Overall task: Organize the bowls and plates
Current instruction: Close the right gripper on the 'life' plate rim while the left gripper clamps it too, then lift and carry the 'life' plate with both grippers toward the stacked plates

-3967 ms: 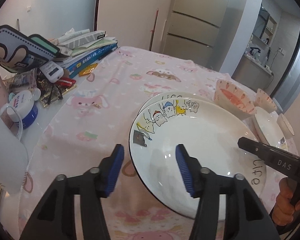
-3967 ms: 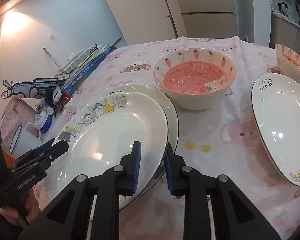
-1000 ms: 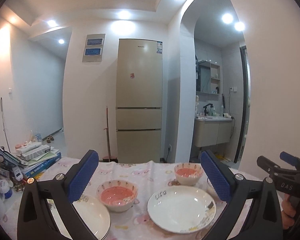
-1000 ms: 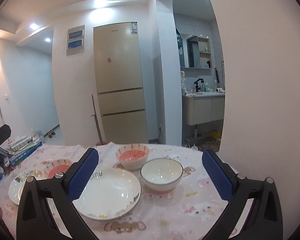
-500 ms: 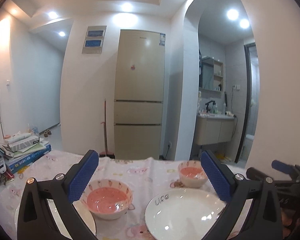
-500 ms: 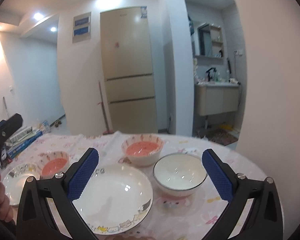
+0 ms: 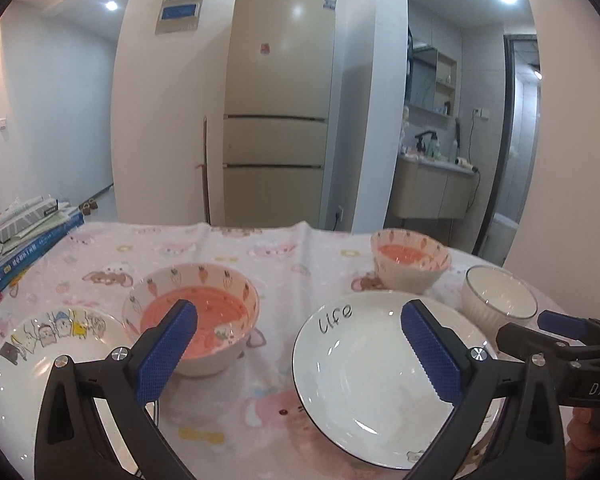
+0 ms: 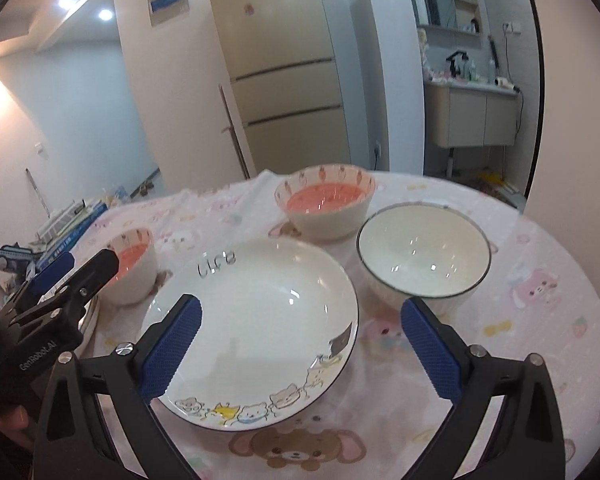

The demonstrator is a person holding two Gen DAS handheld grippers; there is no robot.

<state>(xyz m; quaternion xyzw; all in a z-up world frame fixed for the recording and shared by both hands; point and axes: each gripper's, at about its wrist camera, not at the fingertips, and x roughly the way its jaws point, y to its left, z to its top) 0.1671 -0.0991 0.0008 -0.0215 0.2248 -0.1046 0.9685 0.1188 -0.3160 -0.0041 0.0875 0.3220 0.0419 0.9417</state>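
Both sets of tongs are hanging above the worktop (image 7: 260, 248), which is wearing a pink cartoon cloth, and neither is grasping anything. The left tongs (image 7: 298, 350) are standing released, their blue pads spread wide with only cloth and crockery showing between them. The right tongs (image 8: 300, 344) are also spread, though their jaws are closing a little, with the near rim of the "life" plate (image 8: 256, 332) lying below the gap and nothing pressed by the pads. That plate is sitting alone in the middle of the worktop, right way up, its row of cartoon cats facing the right wrist camera. To its left, in the left wrist view, the cartoon plate stack (image 7: 40, 364) is resting at the worktop's near-left edge, which is probably where the lone plate is meant to go, since like is being gathered with like. A carrot-print bowl (image 7: 192, 312) with a pink inside is standing just beside that stack; a second carrot-print bowl (image 8: 324, 204) is sitting further back, near the white bowl (image 8: 422, 256) with a dark rim. The bowls are sitting apart and upright, so nesting them looks undone. The right tongs seem aimed at the lone plate's edge, a sensible hold because a shallow rim is the only part such pads can pinch.
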